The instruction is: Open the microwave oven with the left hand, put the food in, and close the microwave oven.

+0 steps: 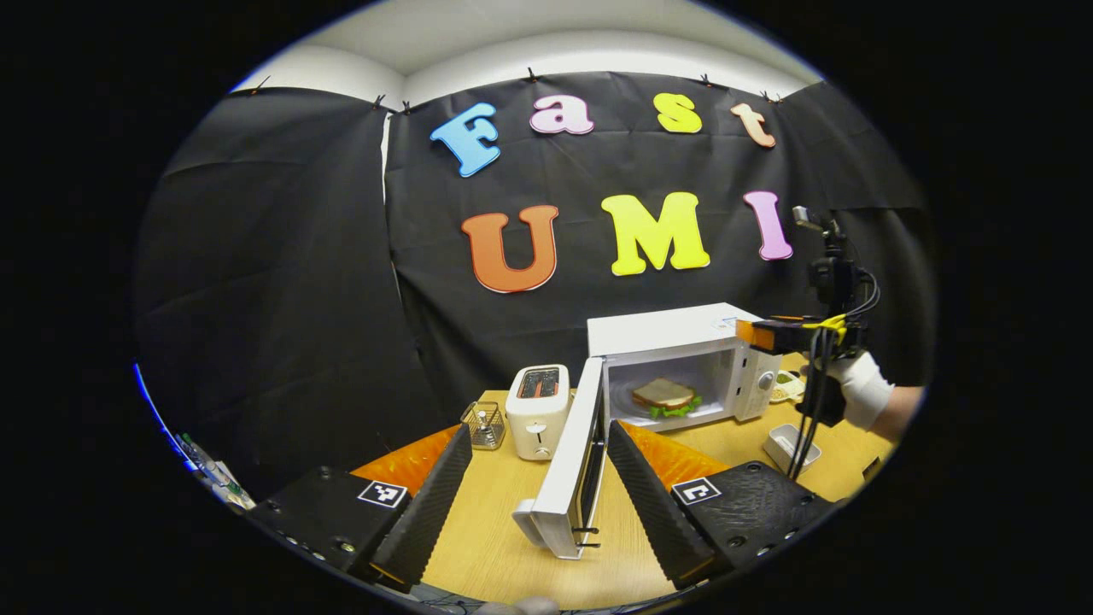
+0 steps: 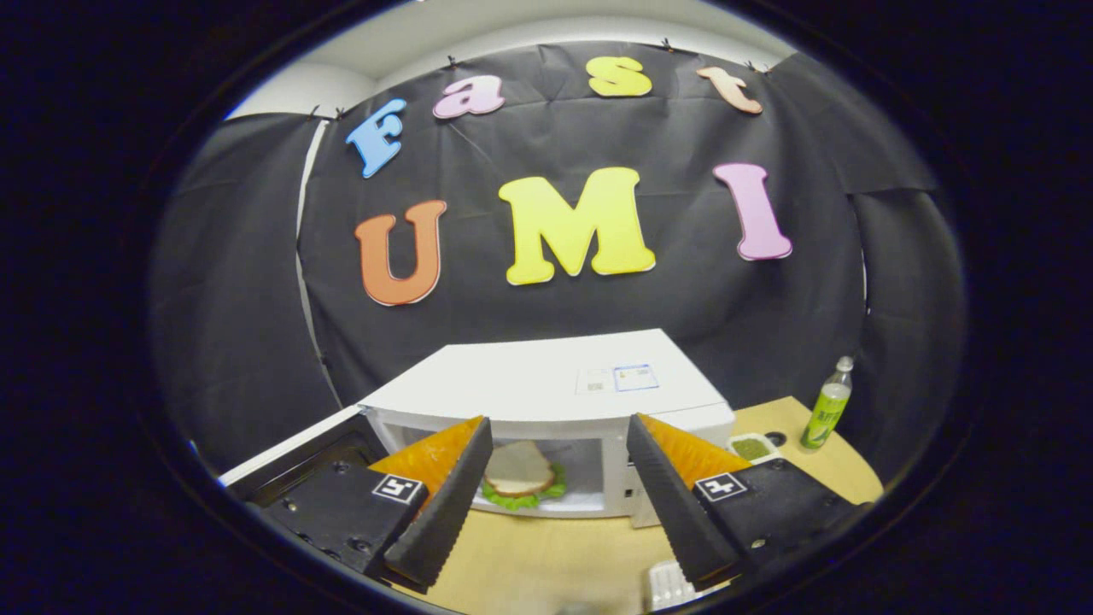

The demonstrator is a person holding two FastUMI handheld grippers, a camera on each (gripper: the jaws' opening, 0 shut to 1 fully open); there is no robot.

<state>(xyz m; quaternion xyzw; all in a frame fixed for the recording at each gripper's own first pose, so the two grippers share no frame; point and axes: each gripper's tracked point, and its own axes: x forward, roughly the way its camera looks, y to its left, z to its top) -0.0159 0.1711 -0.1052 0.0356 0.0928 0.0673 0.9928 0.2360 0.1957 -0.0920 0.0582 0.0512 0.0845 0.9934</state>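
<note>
A white microwave oven (image 1: 675, 342) stands on the wooden table with its door (image 1: 572, 465) swung wide open toward me. Inside lies a sandwich (image 1: 664, 397) with lettuce. My left gripper (image 1: 538, 495) is open, its fingers on either side of the door's free edge without pressing it. The right gripper (image 1: 768, 335), held by a gloved hand (image 1: 862, 389), hovers at the oven's upper right corner. In the right gripper view the microwave (image 2: 546, 376) is close ahead, the sandwich (image 2: 521, 474) sits in the cavity, and my right gripper (image 2: 555, 487) is open and empty.
A white toaster (image 1: 538, 410) and a small wire basket (image 1: 485, 424) stand left of the door. A white dish (image 1: 790, 444) lies at the right on the table. In the right gripper view a green bottle (image 2: 827, 406) and a small bowl (image 2: 751, 447) stand right of the oven.
</note>
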